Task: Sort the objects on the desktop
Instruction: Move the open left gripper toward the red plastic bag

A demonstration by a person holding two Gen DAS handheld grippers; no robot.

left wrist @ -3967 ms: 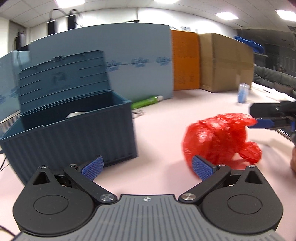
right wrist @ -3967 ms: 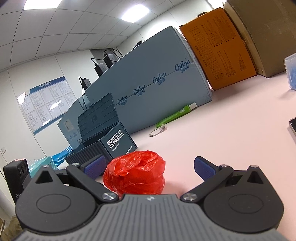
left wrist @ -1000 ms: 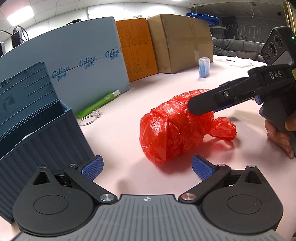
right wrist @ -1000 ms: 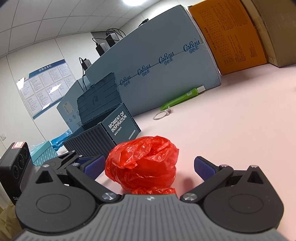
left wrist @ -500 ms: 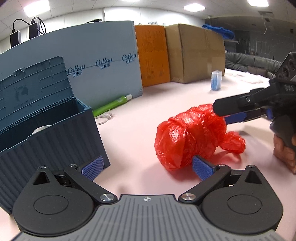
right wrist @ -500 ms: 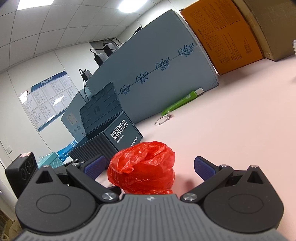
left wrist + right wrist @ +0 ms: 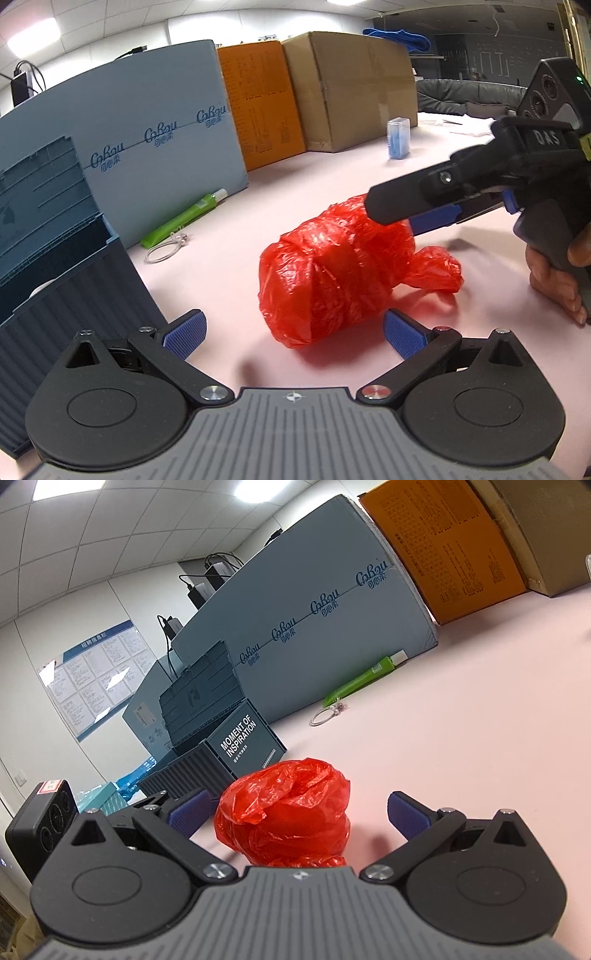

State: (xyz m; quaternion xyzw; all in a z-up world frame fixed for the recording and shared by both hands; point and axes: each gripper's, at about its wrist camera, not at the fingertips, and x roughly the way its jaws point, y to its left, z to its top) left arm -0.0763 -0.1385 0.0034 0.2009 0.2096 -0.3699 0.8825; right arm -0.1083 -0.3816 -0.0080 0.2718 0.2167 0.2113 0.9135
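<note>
- The left tongs (image 7: 293, 328) have their jaws spread wide and grip nothing; their blue pads (image 7: 184, 333) stand apart with bare pink table (image 7: 332, 192) between them.
- The red bag (image 7: 340, 273), crumpled and bundled, lies on the table just ahead of the left tongs, nearer the right pad than the left one, and touches neither.
- A knotted tail of the bag trails off to the right side, toward the hand (image 7: 557, 284) that holds the right tongs.
- In the left view, the right tongs' black finger reaches in from the right over the bag's far top; whether it touches the plastic cannot be told.
- The right tongs (image 7: 299, 808) are also wide open, with the bag (image 7: 284, 812) sitting between their pads (image 7: 406, 814), close to the tool's body, and a clear gap on each side.
- To the left of the left tongs stands the dark blue bin (image 7: 62, 295), lid raised, with something pale inside; from the right tongs it is ahead and left, beyond the bag (image 7: 236, 749).
- Farther ahead of both tongs, a green tube (image 7: 184, 221) and a wire ring (image 7: 162, 251) lie together at the foot of a grey-blue box (image 7: 140, 122).
- An orange box (image 7: 262, 103) and a brown carton (image 7: 351, 85) stand beside that box, farther right.
</note>
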